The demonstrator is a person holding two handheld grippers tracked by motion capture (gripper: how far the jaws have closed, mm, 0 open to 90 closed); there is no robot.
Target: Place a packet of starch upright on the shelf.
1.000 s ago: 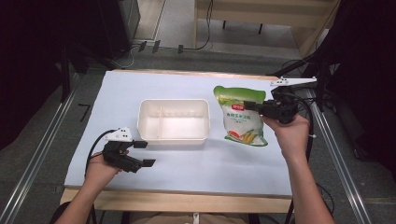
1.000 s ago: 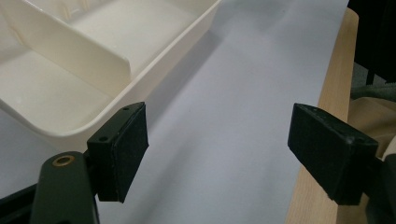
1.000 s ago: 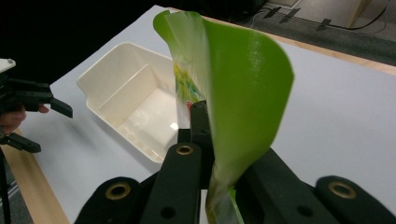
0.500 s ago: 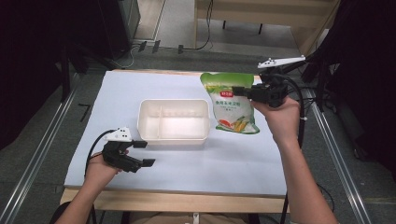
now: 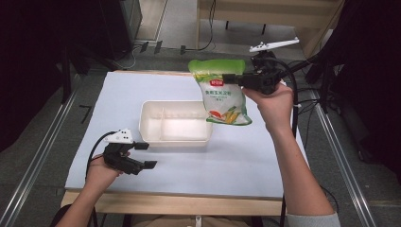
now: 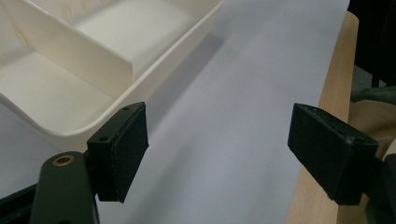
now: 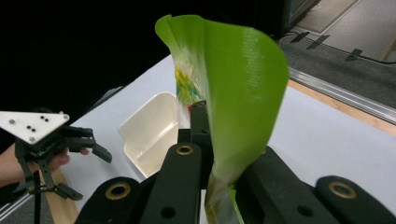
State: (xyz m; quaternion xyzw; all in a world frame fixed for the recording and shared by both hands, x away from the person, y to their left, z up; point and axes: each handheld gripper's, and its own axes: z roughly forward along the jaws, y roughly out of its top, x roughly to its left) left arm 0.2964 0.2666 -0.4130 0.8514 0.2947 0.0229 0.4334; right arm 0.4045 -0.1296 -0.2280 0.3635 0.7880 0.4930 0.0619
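While clamped in right tongs, green bag above tray; left tongs spread wide.

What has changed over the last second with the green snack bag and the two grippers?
The right gripper, shut on the green printed snack bag, has lifted it off the table and carried it left, over the right edge of the white divided plastic tray. The left gripper stays open by the tray; the tray hasn't moved.

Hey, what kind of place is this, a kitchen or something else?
Probably a lab or recording workspace, not a kitchen: a wooden table under a pale blue sheet, metal floor rails, loose black cables on the floor, and dark surroundings.
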